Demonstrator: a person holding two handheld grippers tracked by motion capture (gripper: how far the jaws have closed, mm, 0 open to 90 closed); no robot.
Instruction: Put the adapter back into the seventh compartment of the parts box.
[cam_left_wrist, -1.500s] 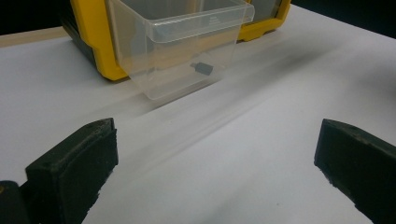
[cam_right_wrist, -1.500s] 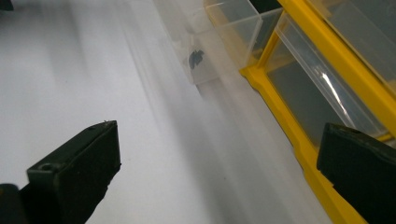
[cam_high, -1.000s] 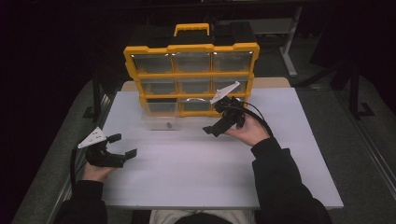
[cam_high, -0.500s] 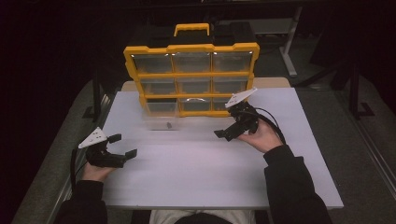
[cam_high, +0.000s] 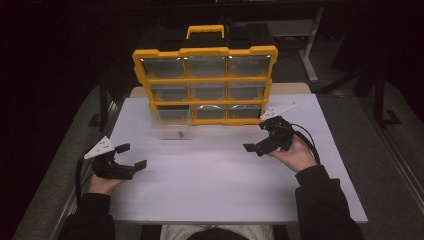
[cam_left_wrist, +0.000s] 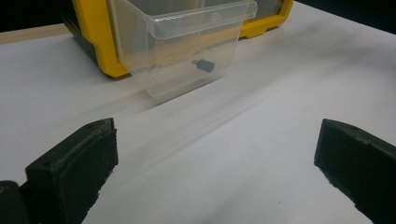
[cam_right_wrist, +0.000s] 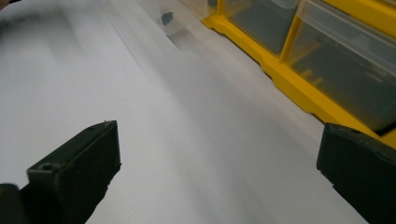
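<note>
White table under dim light, dark surroundings. Nearest the person, left gripper sits well in front and to the left of the organizer, jaws spread wide, holding nothing. Right gripper lies just in front of the organizer's lower right corner, jaws likewise wide and empty. Clear drawer protrudes from the organizer's bottom-left slot, a small dark part inside.

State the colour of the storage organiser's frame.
Yellow plastic frame, clearest in the high view.
</note>
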